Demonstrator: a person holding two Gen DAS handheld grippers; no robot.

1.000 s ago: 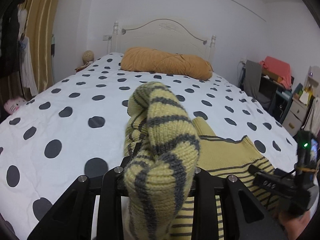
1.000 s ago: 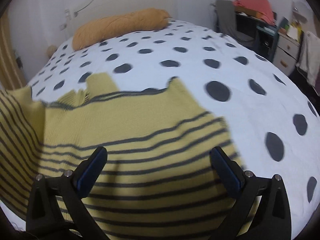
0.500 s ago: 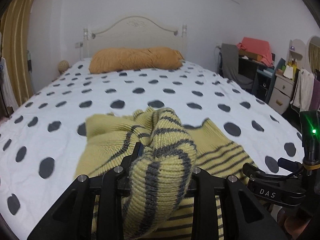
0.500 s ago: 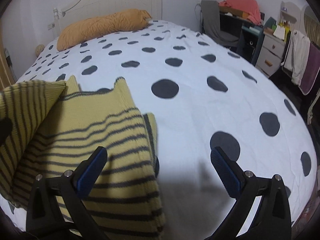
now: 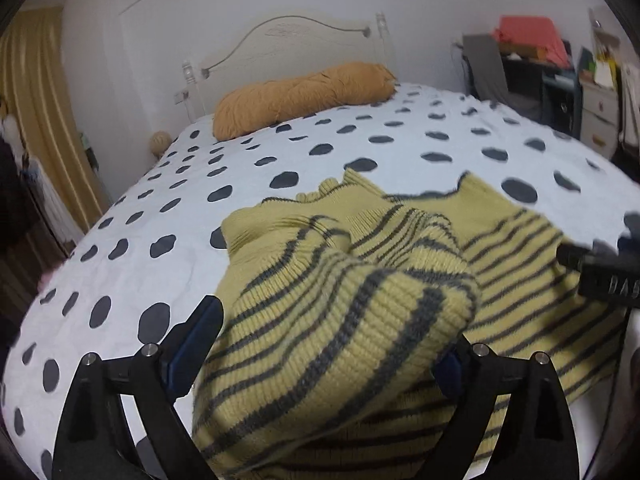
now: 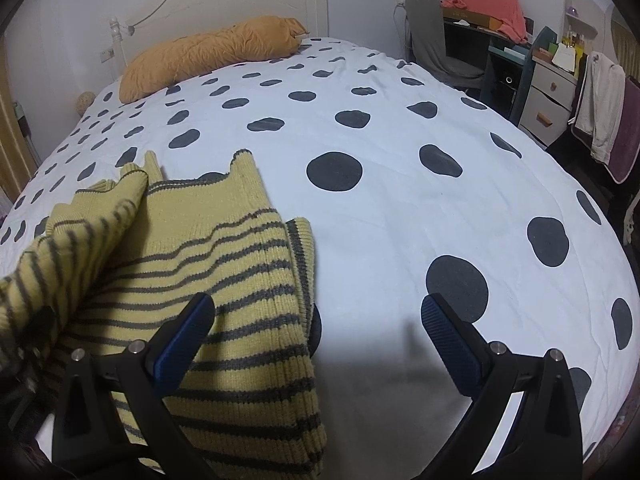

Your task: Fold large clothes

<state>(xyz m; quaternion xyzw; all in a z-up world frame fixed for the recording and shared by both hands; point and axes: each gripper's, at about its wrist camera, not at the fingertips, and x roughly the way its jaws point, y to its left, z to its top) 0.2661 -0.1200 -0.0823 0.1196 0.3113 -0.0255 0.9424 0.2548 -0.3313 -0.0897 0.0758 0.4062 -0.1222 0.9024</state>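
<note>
Spreading wide, the left gripper (image 5: 328,344) has let go of the striped sleeve (image 5: 340,320) it was pinching half a second ago; the knit now slumps loose between the parted fingers, draped across the body of the yellow striped sweater (image 6: 224,280). That reads as the left sleeve fold being laid in, so the next step is probably the bottom-to-collar fold, though the sleeve lies bunched and may want smoothing first.

Further right, the sweater lies flat on the polka-dot bedspread (image 6: 400,208) near the foot of the bed, collar end pointing toward the headboard (image 5: 288,40). Its right edge is already turned in, with a ribbed cuff (image 6: 302,248) peeking out along the fold.

The right gripper (image 6: 316,328) hangs empty with jaws apart, one finger over the sweater's right edge and the other over bare bedspread.

Well apart at the head of the bed sits an orange pillow (image 6: 208,52); a chair and cluttered desk (image 6: 472,32) stand off to the right, beyond the mattress. Nothing lies near the sweater to obstruct folding.
</note>
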